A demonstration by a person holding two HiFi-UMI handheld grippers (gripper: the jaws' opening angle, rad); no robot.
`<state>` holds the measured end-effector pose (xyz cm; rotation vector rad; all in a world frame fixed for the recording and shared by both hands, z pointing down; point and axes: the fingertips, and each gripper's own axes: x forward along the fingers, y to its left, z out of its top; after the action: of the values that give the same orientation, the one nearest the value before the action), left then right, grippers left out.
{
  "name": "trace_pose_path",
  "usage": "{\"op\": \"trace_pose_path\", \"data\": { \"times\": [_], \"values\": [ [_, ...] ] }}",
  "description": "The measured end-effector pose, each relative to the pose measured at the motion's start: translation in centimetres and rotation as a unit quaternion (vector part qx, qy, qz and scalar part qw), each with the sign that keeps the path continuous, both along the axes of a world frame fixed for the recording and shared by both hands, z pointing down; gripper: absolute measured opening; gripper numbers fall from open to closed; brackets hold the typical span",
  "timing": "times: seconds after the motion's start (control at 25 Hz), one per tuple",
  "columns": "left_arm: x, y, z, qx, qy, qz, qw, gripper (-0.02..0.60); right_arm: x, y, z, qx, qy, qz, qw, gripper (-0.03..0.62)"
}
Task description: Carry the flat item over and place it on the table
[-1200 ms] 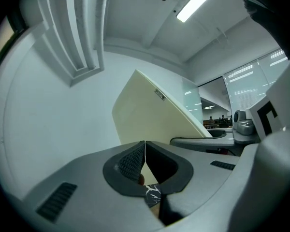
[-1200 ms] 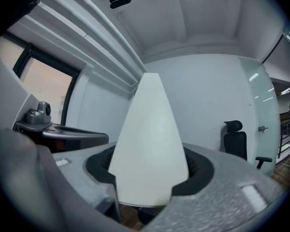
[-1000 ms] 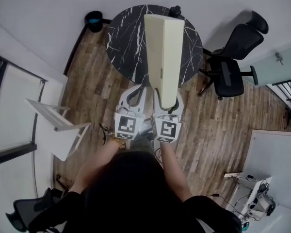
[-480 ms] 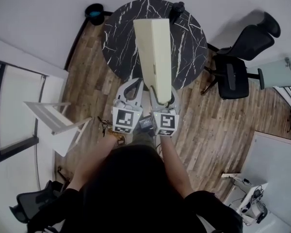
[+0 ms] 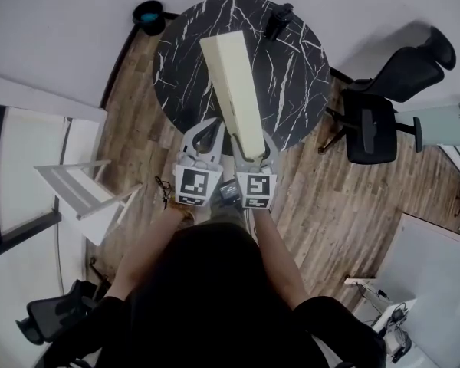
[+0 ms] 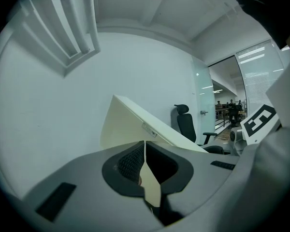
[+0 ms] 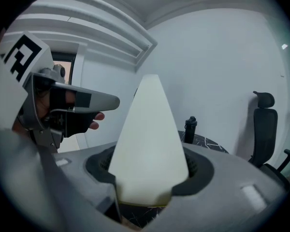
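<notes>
Right tongs (image 5: pixel 254 150) clamped on near end of cream board (image 5: pixel 231 83), far end out over round black marble counter (image 5: pixel 299 75). Left tongs (image 5: pixel 211 127) pinched shut just beside board.

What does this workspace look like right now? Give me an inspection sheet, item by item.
Surface: round black marble table, mostly bare.
Job's things: cream flat board, tilted up over the table, not yet laid down.
Clutter: one dark bottle near the table's far edge.
Grippers: right tool clamped on the board's near end; left tool shut, beside the board.
Cables: nothing seen.
Surroundings: wood floor, black office chair, white rack, dark bin by the wall.
</notes>
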<state>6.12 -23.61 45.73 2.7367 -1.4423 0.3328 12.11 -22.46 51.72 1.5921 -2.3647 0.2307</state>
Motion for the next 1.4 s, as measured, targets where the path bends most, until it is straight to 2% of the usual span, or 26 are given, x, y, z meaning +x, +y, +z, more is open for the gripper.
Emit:
{"op": "trace_pose_path", "data": {
  "times": [0.2, 0.4, 0.6, 0.72, 1.04, 1.2, 1.4],
  "values": [
    [0.4, -2.5, 1.1, -0.009, -0.006, -0.005, 0.9999, 0.005, 0.4, -2.4, 1.6, -0.019, -0.015, -0.010, 1.000, 0.272],
    [0.5, -3.7, 2.8, -0.024, -0.013, -0.008, 0.9996, 0.005, -0.6, -3.5, 4.0, -0.071, -0.049, -0.041, 0.995, 0.272],
    [0.6, -4.2, 4.6, -0.038, -0.019, -0.012, 0.9990, 0.005, -2.2, -3.0, 6.0, -0.091, -0.029, -0.087, 0.992, 0.273],
    [1.0, -4.4, 5.8, -0.047, -0.023, -0.012, 0.9985, 0.005, -2.1, -2.9, 7.1, -0.104, -0.037, -0.089, 0.990, 0.273],
    [2.4, -5.7, 6.5, -0.050, -0.023, -0.005, 0.9985, 0.005, -0.9, -3.9, 7.5, -0.113, -0.055, -0.094, 0.988, 0.285],
    [3.0, -6.2, 7.0, -0.056, -0.023, 0.001, 0.9982, 0.005, 0.2, -4.6, 7.3, -0.093, -0.017, -0.086, 0.992, 0.291],
    [3.5, -7.2, 7.7, -0.060, -0.018, -0.005, 0.9980, 0.005, 0.8, -5.8, 7.3, -0.084, -0.016, -0.098, 0.992, 0.296]
  ]
}}
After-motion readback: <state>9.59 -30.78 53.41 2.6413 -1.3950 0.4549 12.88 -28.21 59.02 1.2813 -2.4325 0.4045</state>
